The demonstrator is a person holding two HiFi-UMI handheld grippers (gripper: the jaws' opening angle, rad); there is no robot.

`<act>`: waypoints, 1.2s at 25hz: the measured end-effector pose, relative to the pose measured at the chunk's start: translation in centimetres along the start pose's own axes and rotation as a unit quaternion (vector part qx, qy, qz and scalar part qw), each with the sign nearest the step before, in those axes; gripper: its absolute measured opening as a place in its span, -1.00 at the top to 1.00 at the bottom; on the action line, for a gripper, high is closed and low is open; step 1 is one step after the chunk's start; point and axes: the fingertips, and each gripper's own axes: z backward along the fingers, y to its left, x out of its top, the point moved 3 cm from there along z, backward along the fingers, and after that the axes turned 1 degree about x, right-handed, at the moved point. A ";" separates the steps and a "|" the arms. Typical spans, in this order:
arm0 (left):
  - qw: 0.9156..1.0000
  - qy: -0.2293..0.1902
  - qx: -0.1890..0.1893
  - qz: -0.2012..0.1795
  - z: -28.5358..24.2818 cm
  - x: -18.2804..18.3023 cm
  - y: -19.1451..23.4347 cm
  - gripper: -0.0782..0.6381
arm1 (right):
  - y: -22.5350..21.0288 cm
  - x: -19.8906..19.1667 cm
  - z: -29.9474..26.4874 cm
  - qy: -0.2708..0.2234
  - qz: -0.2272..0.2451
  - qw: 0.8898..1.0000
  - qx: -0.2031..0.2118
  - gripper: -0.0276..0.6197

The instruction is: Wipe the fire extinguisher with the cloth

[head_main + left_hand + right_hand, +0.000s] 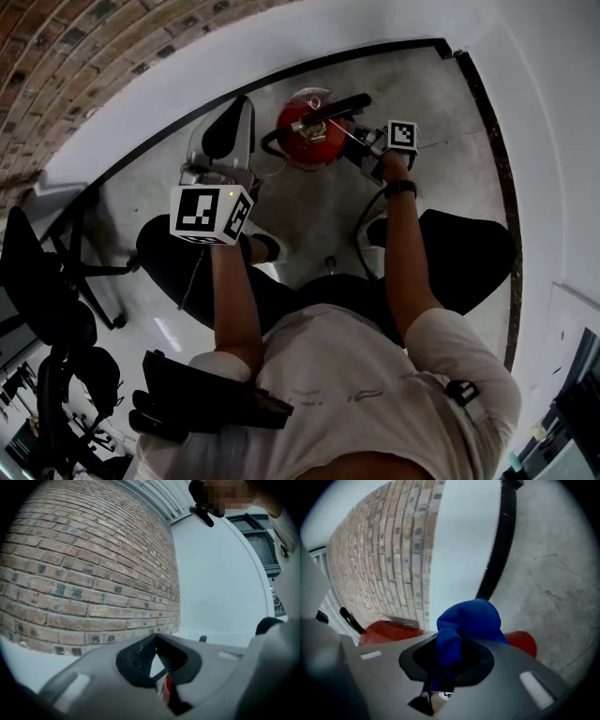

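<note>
Head view: one red extinguisher stands on a grey concrete floor by a white wall. The right tool is just beside it, the left tool near.

Left gripper view: a brick wall lies ahead; the jaws meet at their tips, nothing between.

Right gripper view: the jaws clamp one blue cloth, with the extinguisher just behind.

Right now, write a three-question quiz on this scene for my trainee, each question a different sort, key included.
1. True or false: the right gripper is shut on the blue cloth.
2. The fire extinguisher stands on: A a table; B the concrete floor; C a chair.
3. Which is nearer the fire extinguisher, the left gripper or the right gripper?
Key: 1 true; 2 B; 3 the right gripper.
</note>
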 end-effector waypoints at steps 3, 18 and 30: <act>1.000 0.012 0.008 0.001 -0.2 -1.0 0.5 0.78 | -7.7 -1.4 0.0 0.019 -0.004 0.998 -0.064 0.70; 0.999 0.034 -0.003 0.008 -1.3 -2.7 0.3 0.78 | -15.7 -2.5 -0.3 0.075 0.054 0.970 -0.225 0.70; 1.000 -0.013 -0.013 0.005 -1.7 1.2 1.6 0.78 | 20.1 7.2 -1.3 0.207 0.089 0.939 0.262 0.69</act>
